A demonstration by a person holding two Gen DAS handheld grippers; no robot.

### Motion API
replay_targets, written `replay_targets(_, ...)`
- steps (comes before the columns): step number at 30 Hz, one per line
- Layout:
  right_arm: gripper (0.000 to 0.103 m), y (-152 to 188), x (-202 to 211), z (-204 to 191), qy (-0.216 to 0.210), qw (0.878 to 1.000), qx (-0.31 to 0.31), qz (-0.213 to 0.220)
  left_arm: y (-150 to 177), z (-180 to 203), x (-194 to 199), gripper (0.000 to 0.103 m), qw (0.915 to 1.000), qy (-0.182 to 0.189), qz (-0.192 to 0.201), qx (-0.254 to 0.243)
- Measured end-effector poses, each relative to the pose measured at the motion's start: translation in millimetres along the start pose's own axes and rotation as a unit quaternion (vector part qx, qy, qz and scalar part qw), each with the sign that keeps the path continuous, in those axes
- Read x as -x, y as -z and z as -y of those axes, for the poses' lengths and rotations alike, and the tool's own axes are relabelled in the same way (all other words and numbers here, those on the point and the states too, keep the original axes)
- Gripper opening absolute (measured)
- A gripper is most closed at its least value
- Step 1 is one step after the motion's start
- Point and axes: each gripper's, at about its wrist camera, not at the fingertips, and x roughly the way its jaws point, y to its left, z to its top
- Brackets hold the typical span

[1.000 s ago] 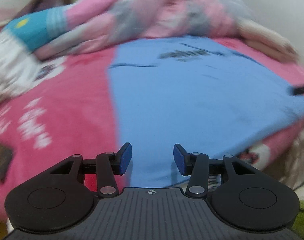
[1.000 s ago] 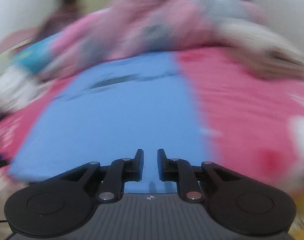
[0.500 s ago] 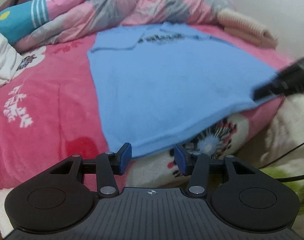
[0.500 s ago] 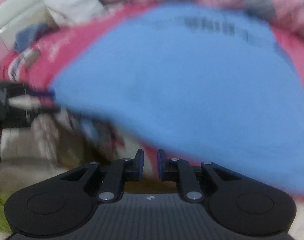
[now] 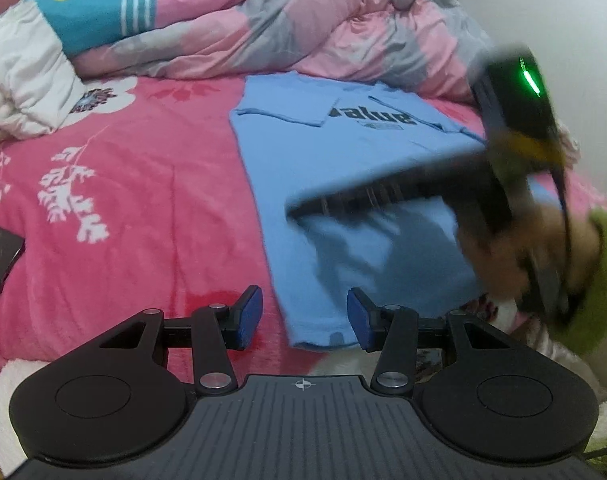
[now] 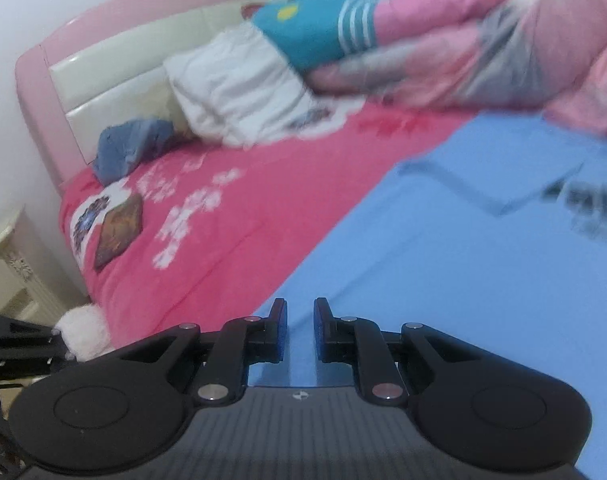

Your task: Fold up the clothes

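Pink floral bedspread (image 5: pixel 135 208) covers the bed, with a rumpled pink-and-grey quilt (image 5: pixel 303 32) heaped at the far side. I see the blue T-shirt (image 5: pixel 343 168) lying flat on it, sleeves folded in, its hem near the bed's edge. My left hand-held gripper (image 5: pixel 303 318) hangs spread over the hem corner, gripping nothing. My right hand-held gripper (image 6: pixel 300 330) sits over the shirt, blurred, jaws narrowly parted with only blue cloth showing between them
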Motion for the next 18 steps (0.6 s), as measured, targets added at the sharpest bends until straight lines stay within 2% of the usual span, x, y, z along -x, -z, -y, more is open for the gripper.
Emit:
replay_targets(5, 0.016, 44, 27, -39, -0.033, 0.997, 0.074, 0.009, -3, -31, 8, 0.047, 0.9993, -0.008, 0.012, 0.034)
replay_targets(7, 0.015, 41, 40, -36, -0.022, 0.998, 0.061, 0.019, -4, -43, 13, 0.047, 0.9986, -0.017, 0.018, 0.047)
replay_targets(9, 0.015, 28, 38, -25, 0.011, 0.999, 0.039, 0.032, -3, -53, 16, 0.047, 0.9976, -0.029, 0.023, 0.058)
replay_targets(12, 0.014, 6, 11, -10, 0.045, 0.998, 0.008, 0.032, -2, -61, 21, 0.047, 0.9959, -0.042, 0.029, 0.075)
replay_targets(13, 0.014, 1, -1, -11, 0.043, 0.999, 0.004, 0.029, -1, -64, 23, 0.047, 0.9954, -0.044, 0.031, 0.079)
replay_targets(15, 0.014, -1, -23, -27, 0.023, 0.999, 0.017, 0.021, 0, -68, 26, 0.047, 0.9947, -0.049, 0.034, 0.084)
replay_targets(18, 0.014, 5, -38, -66, -0.011, 0.997, 0.075, 0.015, 0, -72, 25, 0.047, 0.9943, -0.055, 0.035, 0.084)
